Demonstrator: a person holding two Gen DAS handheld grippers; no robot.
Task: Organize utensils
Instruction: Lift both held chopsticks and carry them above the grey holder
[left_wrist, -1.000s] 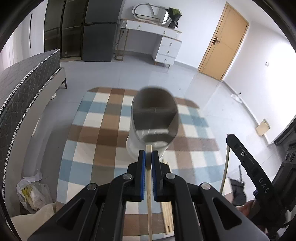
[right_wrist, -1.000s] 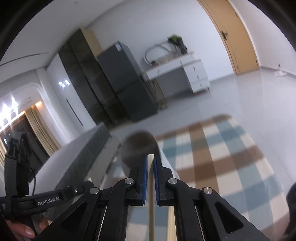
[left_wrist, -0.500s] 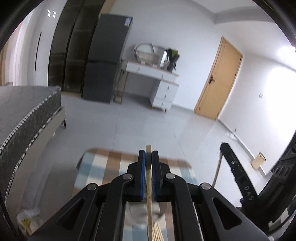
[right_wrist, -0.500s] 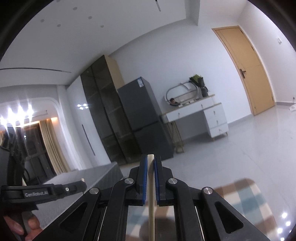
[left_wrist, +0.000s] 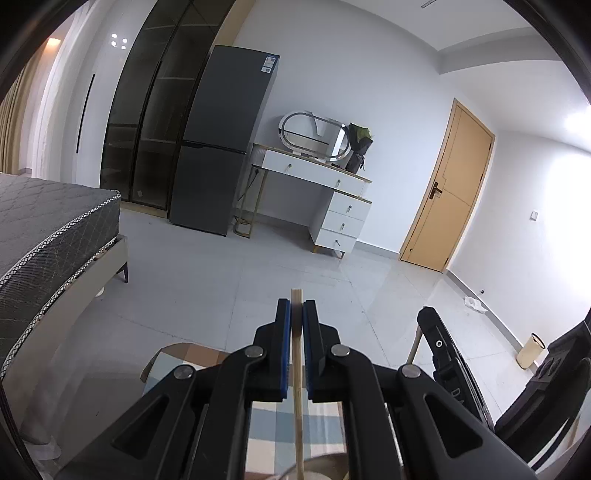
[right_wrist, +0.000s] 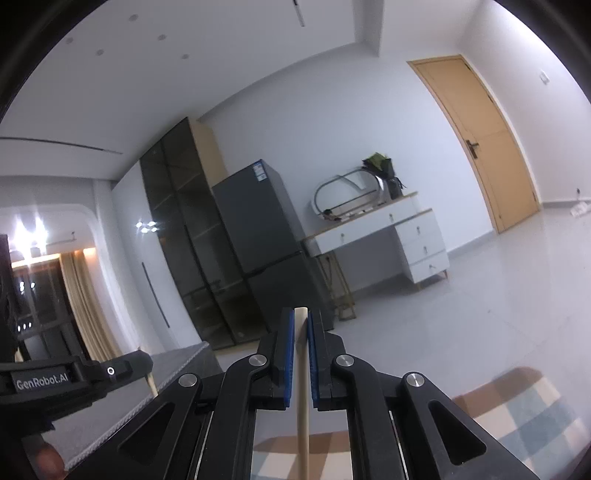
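Both tools are tipping up off the checked tabletop (left_wrist: 280, 421) toward the fridge (left_wrist: 225, 140); left tool (left_wrist: 296, 314) and right tool (right_wrist: 301, 325) are each pinching one chopstick (left_wrist: 298, 413), the holder now dropping from sight.

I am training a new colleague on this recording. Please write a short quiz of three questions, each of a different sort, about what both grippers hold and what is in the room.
1. True or false: the left gripper is shut on a wooden chopstick.
2. What does the right gripper hold? A) a metal spoon B) a wooden chopstick C) nothing
3. Fill in: beside the white dressing table stands a dark grey ____.

Key: 1 true; 2 B; 3 refrigerator.
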